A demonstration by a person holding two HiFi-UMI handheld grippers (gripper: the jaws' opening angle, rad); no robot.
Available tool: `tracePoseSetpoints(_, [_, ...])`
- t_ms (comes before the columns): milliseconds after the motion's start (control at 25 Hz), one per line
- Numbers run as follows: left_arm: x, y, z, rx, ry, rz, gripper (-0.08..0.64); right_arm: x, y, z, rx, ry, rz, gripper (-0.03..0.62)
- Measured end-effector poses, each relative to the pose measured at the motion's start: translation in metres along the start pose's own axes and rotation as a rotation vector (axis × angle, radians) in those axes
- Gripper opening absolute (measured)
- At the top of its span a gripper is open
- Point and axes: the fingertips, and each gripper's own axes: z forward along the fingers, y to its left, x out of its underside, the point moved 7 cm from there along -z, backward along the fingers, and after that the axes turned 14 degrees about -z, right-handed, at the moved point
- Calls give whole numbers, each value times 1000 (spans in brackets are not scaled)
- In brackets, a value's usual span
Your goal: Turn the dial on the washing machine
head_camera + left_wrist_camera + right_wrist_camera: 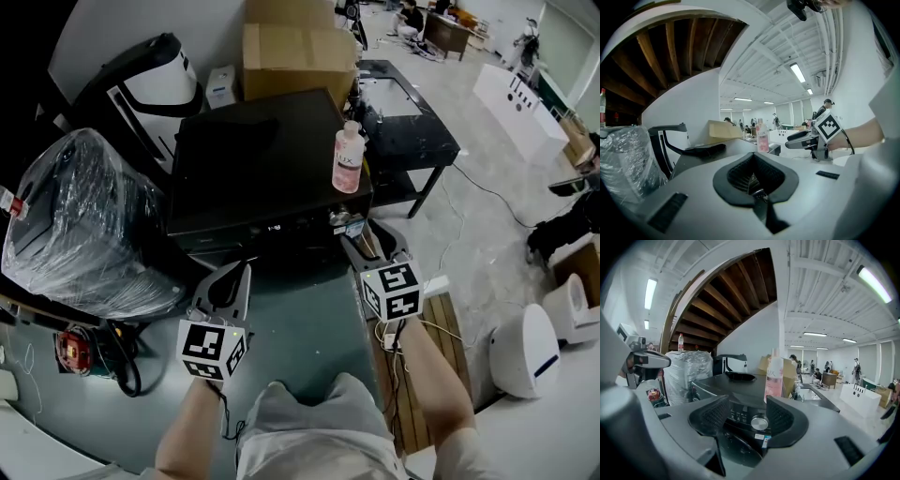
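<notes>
The black washing machine (262, 159) stands right in front of me, with its silver dial (340, 221) at the right end of the front panel. In the right gripper view the dial (759, 423) shows between the two pads, a short way ahead of them. My right gripper (380, 247) is open and empty, level with the panel's right end. My left gripper (228, 279) hovers before the panel's left part, its pads meeting at the tips (753, 157) with nothing between them. From each gripper view I see the other gripper: the right gripper (802, 138) and the left gripper (647, 359).
A pink bottle (348, 159) stands on the machine's top right corner, just above the dial. A plastic-wrapped appliance (89, 225) sits to the left, a cardboard box (298, 52) behind, a black low table (408, 127) to the right. My knee (309, 422) is below the grippers.
</notes>
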Motion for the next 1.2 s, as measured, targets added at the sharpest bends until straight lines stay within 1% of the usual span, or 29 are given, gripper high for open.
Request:
tracePoseSetpoints(440, [46, 31, 31, 8, -5, 3, 18, 59, 11, 74, 14, 57, -33, 268])
tracePoseSetpoints(600, [64, 49, 37, -21, -5, -14, 18, 80, 8, 97, 33, 86, -36, 273])
tracePoseSetpoints(760, [78, 64, 44, -44, -11, -23, 18, 100, 7, 117, 36, 118, -70, 276])
tracePoseSetpoints(880, [87, 73, 51, -51, -8, -19, 18, 109, 6, 129, 44, 127, -86, 281])
tracePoseSetpoints(1000, [92, 81, 57, -57, -9, -30, 19, 114, 5, 138, 50, 128, -98, 294])
tracePoseSetpoints(1200, [100, 83, 69, -45, -8, -16, 19, 121, 4, 153, 50, 124, -97, 311])
